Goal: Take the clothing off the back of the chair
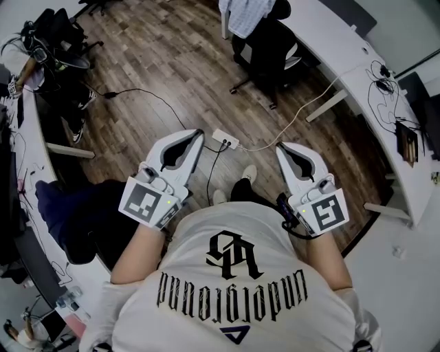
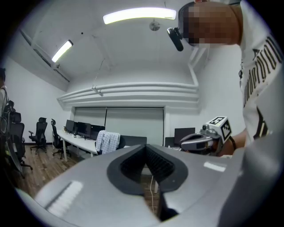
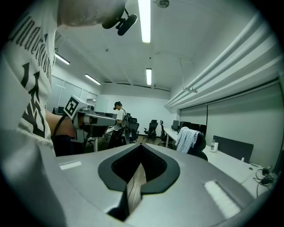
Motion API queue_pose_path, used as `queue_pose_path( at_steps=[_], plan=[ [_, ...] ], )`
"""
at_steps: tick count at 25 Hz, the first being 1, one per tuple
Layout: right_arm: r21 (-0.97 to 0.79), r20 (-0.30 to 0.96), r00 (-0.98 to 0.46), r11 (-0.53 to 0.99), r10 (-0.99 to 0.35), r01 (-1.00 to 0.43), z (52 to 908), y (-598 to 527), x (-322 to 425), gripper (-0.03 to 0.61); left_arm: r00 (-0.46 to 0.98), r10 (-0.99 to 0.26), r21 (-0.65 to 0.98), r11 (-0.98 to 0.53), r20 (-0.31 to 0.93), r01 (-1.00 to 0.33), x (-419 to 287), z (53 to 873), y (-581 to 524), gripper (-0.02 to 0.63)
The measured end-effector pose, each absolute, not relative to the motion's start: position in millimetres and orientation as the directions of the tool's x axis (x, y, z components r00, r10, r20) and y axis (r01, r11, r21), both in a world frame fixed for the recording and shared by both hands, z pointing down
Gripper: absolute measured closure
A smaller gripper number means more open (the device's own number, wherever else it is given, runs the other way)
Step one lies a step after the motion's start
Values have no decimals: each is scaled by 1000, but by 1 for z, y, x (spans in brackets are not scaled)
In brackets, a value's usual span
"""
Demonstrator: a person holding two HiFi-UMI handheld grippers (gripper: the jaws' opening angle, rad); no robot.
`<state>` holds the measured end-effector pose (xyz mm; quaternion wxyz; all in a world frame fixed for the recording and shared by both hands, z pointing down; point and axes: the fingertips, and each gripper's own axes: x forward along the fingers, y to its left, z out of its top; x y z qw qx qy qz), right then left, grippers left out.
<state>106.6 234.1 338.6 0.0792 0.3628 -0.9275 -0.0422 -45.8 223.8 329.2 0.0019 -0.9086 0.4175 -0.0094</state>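
Note:
A light checked shirt hangs over the back of a black office chair at the top of the head view, by a white desk. The shirt shows small and far in the left gripper view. In the right gripper view the shirt also hangs well ahead. My left gripper and right gripper are held in front of my body over the wood floor, far from the chair. Both are shut, with nothing between their jaws. Each gripper appears in the other's view: the right gripper and the left gripper.
A white power strip with cables lies on the floor just ahead of my feet. A long white desk runs along the right. A dark blue chair stands close at my left. A person stands among office chairs further off.

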Motion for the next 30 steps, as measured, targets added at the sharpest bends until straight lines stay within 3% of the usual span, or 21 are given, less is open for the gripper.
queue_pose_path(
  at_steps=[30],
  plan=[
    [81, 75, -766, 769, -639, -633, 336, 28, 195, 578, 600, -798, -15, -601, 62, -799, 41, 341, 36, 565]
  ],
)
